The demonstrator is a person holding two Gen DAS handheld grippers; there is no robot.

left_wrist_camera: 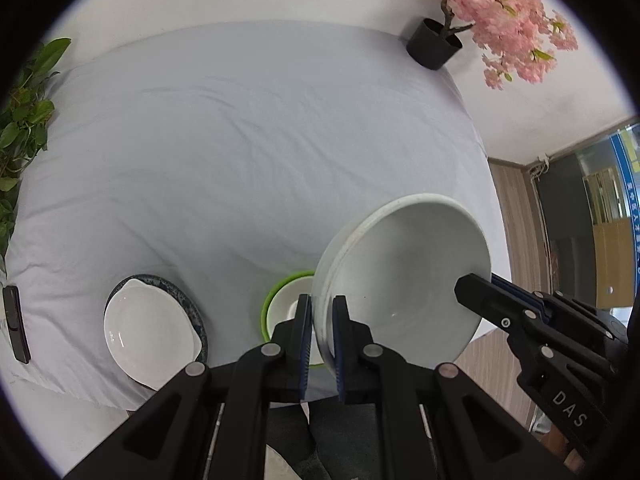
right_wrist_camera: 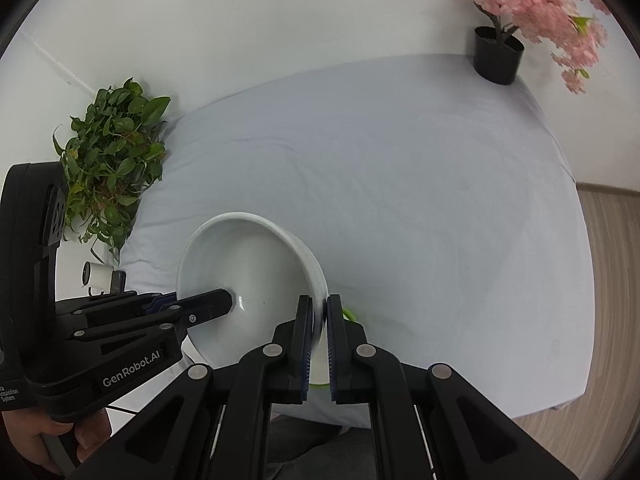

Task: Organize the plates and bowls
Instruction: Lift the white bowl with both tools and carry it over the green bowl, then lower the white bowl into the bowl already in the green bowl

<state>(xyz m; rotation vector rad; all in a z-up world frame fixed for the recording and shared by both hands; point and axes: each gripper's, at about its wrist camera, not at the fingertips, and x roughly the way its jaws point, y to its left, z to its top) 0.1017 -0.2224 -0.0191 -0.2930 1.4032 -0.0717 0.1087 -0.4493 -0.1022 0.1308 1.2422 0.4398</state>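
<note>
A large white bowl (left_wrist_camera: 404, 276) is held in the air over the near edge of the table, gripped on opposite rims. My left gripper (left_wrist_camera: 322, 320) is shut on its left rim; my right gripper (left_wrist_camera: 476, 280) reaches in from the right and is shut on the far rim. In the right wrist view the same white bowl (right_wrist_camera: 244, 272) is pinched by my right gripper (right_wrist_camera: 319, 320), with the left gripper (right_wrist_camera: 208, 304) on its other rim. Below it a green-rimmed bowl (left_wrist_camera: 280, 304) sits on the table, its edge also showing in the right wrist view (right_wrist_camera: 349, 314). A white dish (left_wrist_camera: 148, 328) rests on a blue patterned plate (left_wrist_camera: 198, 316).
The table has a pale grey cloth (left_wrist_camera: 248, 140). A black pot with pink blossoms (left_wrist_camera: 434, 42) stands at the far right corner. A leafy green plant (right_wrist_camera: 112, 152) stands at the left edge. A black phone (left_wrist_camera: 16, 324) lies at the near left. A small white device (right_wrist_camera: 98, 276) sits by the plant.
</note>
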